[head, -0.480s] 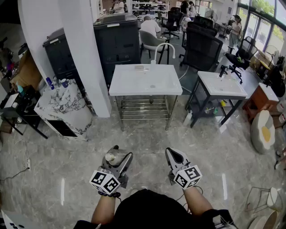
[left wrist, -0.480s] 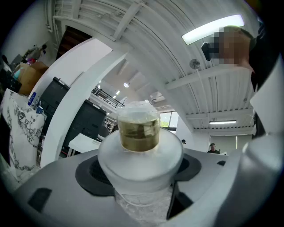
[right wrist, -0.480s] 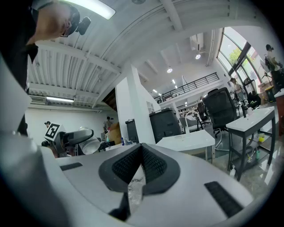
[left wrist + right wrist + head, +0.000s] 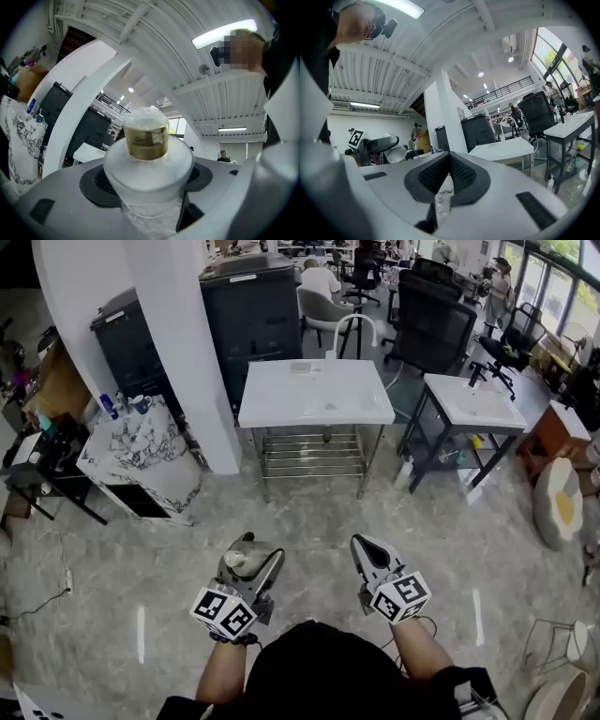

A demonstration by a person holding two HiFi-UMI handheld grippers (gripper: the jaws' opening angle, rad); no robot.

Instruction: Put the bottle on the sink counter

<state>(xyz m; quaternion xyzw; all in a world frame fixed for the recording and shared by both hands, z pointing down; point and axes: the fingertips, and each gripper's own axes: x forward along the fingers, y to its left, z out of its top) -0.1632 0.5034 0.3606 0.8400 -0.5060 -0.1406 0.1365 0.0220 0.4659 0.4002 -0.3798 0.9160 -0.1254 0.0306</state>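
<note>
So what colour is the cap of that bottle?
Golden brown cap on a frosted white bottle; the left gripper view shows it best.

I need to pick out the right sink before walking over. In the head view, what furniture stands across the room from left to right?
Marble-patterned cabinet → white sink counter → smaller sink on a black frame → brown low cabinet.
</note>
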